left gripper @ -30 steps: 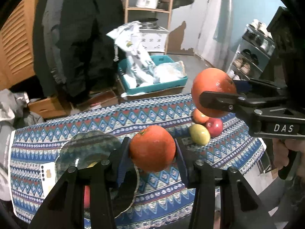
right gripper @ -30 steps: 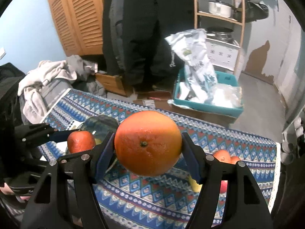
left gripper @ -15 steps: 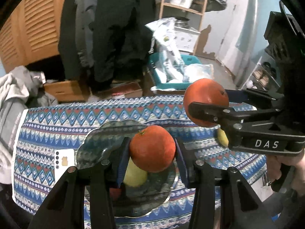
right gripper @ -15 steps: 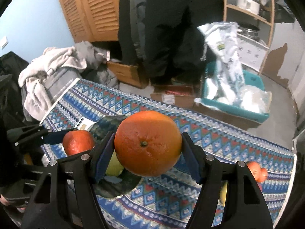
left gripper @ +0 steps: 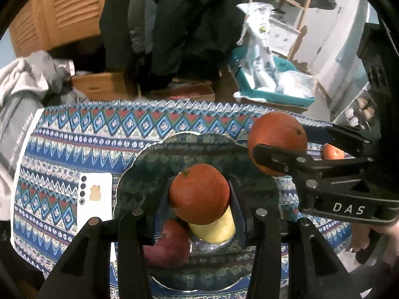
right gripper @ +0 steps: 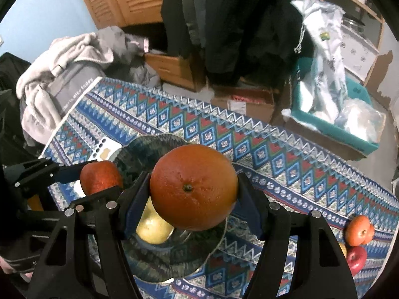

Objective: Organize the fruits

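Above the dark patterned plate (left gripper: 159,159) on the table (left gripper: 74,134), both claws carry fruit. The left claw (left gripper: 199,199) is pinching a small orange (left gripper: 199,193) between its blue-padded fingers (left gripper: 159,214), directly over the plate's centre. The right claw (right gripper: 193,198) is pinching a larger orange (right gripper: 193,190), stem scar facing the camera, over the right part of the plate; in the left wrist view this larger orange (left gripper: 278,139) hangs at the plate's right rim, with the right claw (left gripper: 279,147) entering from the right side.

Plate contents: a yellow apple (left gripper: 214,230) lies near the plate's centre, partly hidden under the small orange, and a red apple (left gripper: 169,245) lies just left of the yellow apple, on the near half of the plate. Whether the two apples touch cannot be determined.

Beside the plate's left rim, a white phone (left gripper: 94,196) lies face down on the blue patterned tablecloth (right gripper: 249,139), its near corner tucked against the plate edge.

Well to the right of the plate, near the table's right edge, a cluster of remaining fruit sits on the cloth: two orange-red fruits (right gripper: 359,230) touching each other and a red apple (right gripper: 357,256) just in front of them.
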`<control>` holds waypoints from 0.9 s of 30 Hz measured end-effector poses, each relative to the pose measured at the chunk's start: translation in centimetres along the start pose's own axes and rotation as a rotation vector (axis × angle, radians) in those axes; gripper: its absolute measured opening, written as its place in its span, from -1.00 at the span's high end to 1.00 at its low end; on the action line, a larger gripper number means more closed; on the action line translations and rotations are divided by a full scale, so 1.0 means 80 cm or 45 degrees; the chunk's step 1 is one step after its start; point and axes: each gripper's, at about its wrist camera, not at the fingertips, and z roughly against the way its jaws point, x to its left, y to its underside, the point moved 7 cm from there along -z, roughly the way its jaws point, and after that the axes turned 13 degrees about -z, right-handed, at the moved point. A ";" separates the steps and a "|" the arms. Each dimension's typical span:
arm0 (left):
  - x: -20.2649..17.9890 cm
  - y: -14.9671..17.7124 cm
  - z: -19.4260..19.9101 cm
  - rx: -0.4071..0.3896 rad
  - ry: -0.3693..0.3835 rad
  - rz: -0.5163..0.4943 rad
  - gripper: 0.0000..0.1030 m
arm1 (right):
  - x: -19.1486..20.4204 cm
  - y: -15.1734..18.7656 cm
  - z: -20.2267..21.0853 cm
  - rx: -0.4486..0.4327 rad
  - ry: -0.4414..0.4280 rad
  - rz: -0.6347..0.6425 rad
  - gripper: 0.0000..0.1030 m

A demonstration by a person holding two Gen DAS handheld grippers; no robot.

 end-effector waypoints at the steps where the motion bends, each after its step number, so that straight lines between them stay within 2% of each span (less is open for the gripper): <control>1: 0.004 0.002 -0.006 0.014 -0.002 0.012 0.10 | 0.001 0.001 -0.007 0.014 0.000 -0.006 -0.35; 5: 0.015 0.009 -0.032 0.072 -0.026 0.033 0.10 | 0.002 0.006 -0.035 0.063 -0.007 -0.020 -0.35; 15: 0.032 0.036 -0.078 0.205 -0.006 0.119 0.09 | -0.008 0.021 -0.081 0.162 0.015 -0.053 -0.35; 23: 0.042 0.046 -0.086 0.242 -0.009 0.165 0.09 | -0.009 0.024 -0.093 0.194 -0.004 -0.090 -0.37; 24: 0.042 0.045 -0.085 0.240 -0.016 0.161 0.07 | -0.009 0.023 -0.092 0.191 -0.010 -0.092 -0.38; 26: 0.043 0.044 -0.082 0.236 -0.035 0.149 -0.15 | -0.007 0.019 -0.088 0.173 -0.040 -0.107 -0.36; 27: 0.042 0.043 -0.080 0.231 -0.040 0.144 -0.19 | -0.006 0.016 -0.084 0.163 -0.061 -0.119 -0.36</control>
